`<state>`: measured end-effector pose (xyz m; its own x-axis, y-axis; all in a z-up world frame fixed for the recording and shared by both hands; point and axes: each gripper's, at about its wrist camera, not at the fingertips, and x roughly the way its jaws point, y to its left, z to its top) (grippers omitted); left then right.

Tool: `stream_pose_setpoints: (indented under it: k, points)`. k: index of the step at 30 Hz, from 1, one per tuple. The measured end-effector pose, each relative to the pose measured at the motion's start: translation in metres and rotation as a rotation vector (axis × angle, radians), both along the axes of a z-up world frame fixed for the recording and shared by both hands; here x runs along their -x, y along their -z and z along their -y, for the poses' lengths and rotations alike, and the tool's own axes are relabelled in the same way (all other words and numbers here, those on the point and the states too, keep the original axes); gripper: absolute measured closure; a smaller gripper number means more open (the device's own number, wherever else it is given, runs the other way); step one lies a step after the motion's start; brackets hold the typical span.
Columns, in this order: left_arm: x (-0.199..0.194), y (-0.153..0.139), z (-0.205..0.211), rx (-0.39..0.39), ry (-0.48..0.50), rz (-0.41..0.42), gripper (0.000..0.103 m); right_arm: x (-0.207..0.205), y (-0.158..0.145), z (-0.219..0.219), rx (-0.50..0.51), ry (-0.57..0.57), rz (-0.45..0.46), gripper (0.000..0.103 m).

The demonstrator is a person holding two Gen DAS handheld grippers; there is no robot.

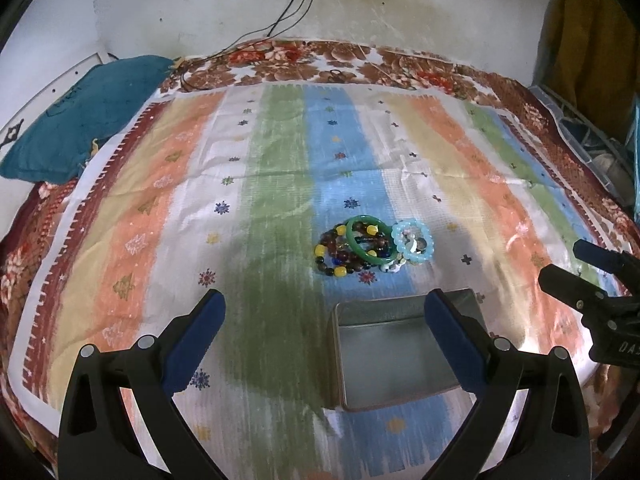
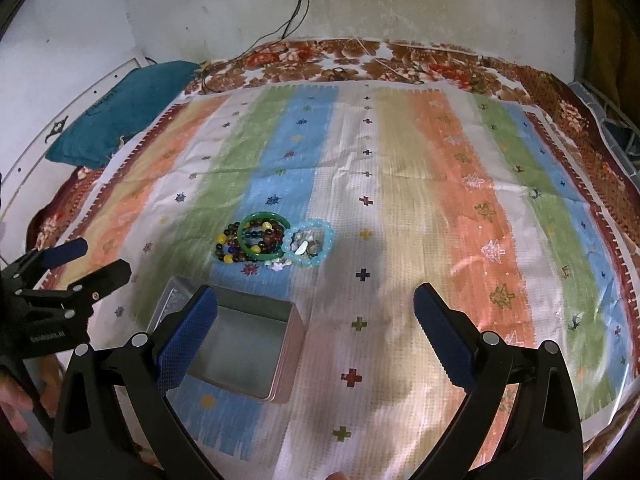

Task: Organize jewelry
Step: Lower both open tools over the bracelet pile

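Observation:
A pile of jewelry lies on the striped cloth: a green bangle (image 1: 365, 240) (image 2: 262, 240), a dark beaded bracelet with yellow beads (image 1: 334, 254) (image 2: 230, 246), and a light blue beaded bracelet (image 1: 412, 242) (image 2: 307, 244) around small pieces. An open, empty metal tin (image 1: 394, 354) (image 2: 236, 344) sits nearer than the pile. My left gripper (image 1: 326, 306) is open above the cloth, short of the tin and pile; it also shows in the right wrist view (image 2: 94, 262). My right gripper (image 2: 316, 300) is open and empty, right of the tin; it also shows in the left wrist view (image 1: 568, 262).
The striped cloth (image 2: 400, 200) covers a floral bedspread (image 1: 320, 64). A teal pillow (image 1: 84, 116) lies at the far left. Cables (image 1: 296, 4) hang down the wall at the back. Clutter stands beyond the bed's right edge (image 1: 600, 148).

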<state>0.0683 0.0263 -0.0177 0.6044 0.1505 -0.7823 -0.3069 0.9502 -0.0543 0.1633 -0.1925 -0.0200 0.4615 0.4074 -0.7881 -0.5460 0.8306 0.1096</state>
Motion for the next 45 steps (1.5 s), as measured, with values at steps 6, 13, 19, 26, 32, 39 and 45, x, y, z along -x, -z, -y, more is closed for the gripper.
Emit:
stream_pose_setpoints:
  k: [6, 13, 19, 26, 32, 39, 45]
  points:
    - [-0.012, 0.003, -0.002, -0.004, -0.009, -0.011, 0.005, -0.013, 0.006, -0.003, 0.014, 0.015, -0.023, 0.004]
    - [-0.034, 0.016, -0.011, 0.037, -0.009, -0.068, 0.005, -0.028, 0.014, -0.010, 0.034, 0.037, -0.054, 0.003]
    - [-0.050, 0.027, -0.018, 0.037, -0.005, -0.103, 0.005, -0.037, 0.019, -0.014, 0.046, 0.051, -0.065, 0.003]
    - [-0.058, 0.037, -0.030, 0.150, -0.008, -0.119, 0.005, -0.053, 0.031, -0.019, 0.058, 0.071, -0.107, 0.004]
    - [-0.069, 0.043, -0.029, 0.150, 0.002, -0.130, 0.007, -0.061, 0.039, -0.028, 0.078, 0.061, -0.120, 0.004]
    - [-0.086, 0.055, -0.031, 0.169, 0.016, -0.155, 0.007, -0.071, 0.050, -0.033, 0.091, 0.067, -0.146, 0.004]
    - [-0.096, 0.064, -0.031, 0.127, 0.016, -0.177, 0.011, -0.085, 0.063, -0.034, 0.062, 0.077, -0.217, 0.003]
